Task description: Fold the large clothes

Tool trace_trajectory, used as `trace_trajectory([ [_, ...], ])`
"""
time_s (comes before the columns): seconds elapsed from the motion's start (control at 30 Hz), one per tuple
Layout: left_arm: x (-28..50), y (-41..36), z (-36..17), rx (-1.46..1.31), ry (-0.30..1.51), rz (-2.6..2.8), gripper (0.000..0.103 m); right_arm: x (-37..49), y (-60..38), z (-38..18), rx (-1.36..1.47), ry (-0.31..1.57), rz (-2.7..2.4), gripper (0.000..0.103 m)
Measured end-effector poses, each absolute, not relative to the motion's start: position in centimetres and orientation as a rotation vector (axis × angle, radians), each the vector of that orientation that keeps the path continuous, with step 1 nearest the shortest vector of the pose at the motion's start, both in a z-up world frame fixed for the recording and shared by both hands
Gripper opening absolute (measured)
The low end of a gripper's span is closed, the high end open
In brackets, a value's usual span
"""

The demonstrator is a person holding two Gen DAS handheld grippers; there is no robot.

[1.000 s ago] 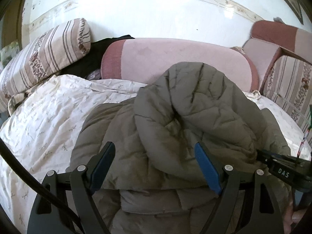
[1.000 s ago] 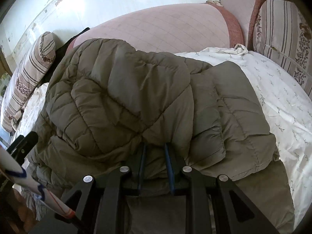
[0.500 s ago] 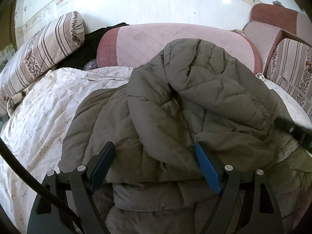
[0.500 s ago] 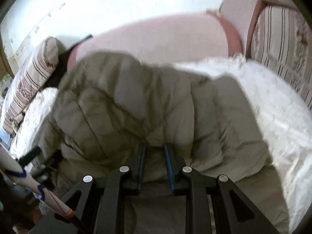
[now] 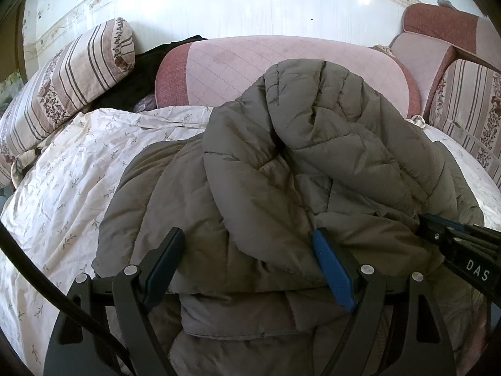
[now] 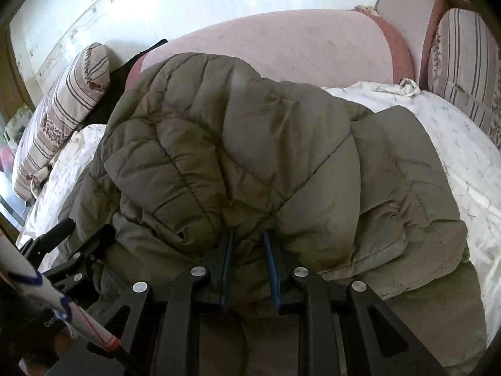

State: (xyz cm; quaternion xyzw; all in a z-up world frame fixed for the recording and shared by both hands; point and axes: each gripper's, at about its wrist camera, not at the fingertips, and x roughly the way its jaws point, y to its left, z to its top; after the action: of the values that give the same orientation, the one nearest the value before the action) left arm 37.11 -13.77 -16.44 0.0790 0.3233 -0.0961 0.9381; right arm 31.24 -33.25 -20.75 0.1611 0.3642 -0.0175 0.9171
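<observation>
An olive quilted jacket [image 5: 313, 163] lies bunched on the bed, its upper layer folded over into a tall hump [image 6: 219, 144]. My right gripper [image 6: 247, 247] is shut on a fold of the jacket at its near edge, with fabric pinched between the blue pads. It also shows at the right edge of the left wrist view as the right gripper [image 5: 438, 235]. My left gripper [image 5: 247, 250] stands wide open over the jacket's near left part. Padded fabric lies between its fingers, and the pads do not visibly press it. The left gripper [image 6: 78, 250] appears low on the left in the right wrist view.
A white floral sheet [image 5: 78, 172] covers the bed. A long pink bolster [image 5: 250, 72] lies along the wall, with a black garment [image 5: 141, 78] and a striped pillow [image 5: 62, 94] to its left. Striped cushions [image 5: 469, 109] stand at the right. A white marked tube [image 6: 47, 307] crosses the near left corner.
The jacket's folded hump stands higher and nearer the pink bolster than a second ago. The right gripper kept its hold on the fold and shifted a little; the left gripper stayed wide.
</observation>
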Motion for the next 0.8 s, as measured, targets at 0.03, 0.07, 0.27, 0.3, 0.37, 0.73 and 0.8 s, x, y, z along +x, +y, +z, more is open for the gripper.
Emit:
trace_trajectory([
  [0.03, 37.1, -13.8, -16.4, 0.161, 0.660, -0.196, 0.083, 31.2, -33.2, -20.7, 0.326, 0.749, -0.038, 0.022],
  [0.07, 37.1, -13.8, -16.4, 0.161, 0.659, -0.196, 0.083, 31.3, -33.3, -20.7, 0.318, 0.748, -0.041, 0.022],
  [0.27, 37.2, -13.7, -16.4, 0.159, 0.655, -0.194, 0.083, 30.6, -32.8, -19.8, 0.292, 0.721, -0.047, 0.022],
  [0.3, 37.1, -13.7, -16.3, 0.158, 0.655, -0.193, 0.083, 30.4, -32.6, -19.5, 0.287, 0.710, -0.049, 0.022],
  [0.37, 37.1, -13.7, -16.4, 0.160, 0.653, -0.193, 0.083, 29.8, -32.4, -18.9, 0.276, 0.687, -0.055, 0.022],
  [0.73, 37.1, -13.8, -16.3, 0.161, 0.653, -0.192, 0.083, 30.2, -31.8, -19.4, 0.280, 0.725, -0.038, 0.023],
  [0.8, 37.1, -13.8, -16.3, 0.161, 0.652, -0.192, 0.083, 30.4, -31.9, -19.9, 0.293, 0.741, -0.036, 0.023],
])
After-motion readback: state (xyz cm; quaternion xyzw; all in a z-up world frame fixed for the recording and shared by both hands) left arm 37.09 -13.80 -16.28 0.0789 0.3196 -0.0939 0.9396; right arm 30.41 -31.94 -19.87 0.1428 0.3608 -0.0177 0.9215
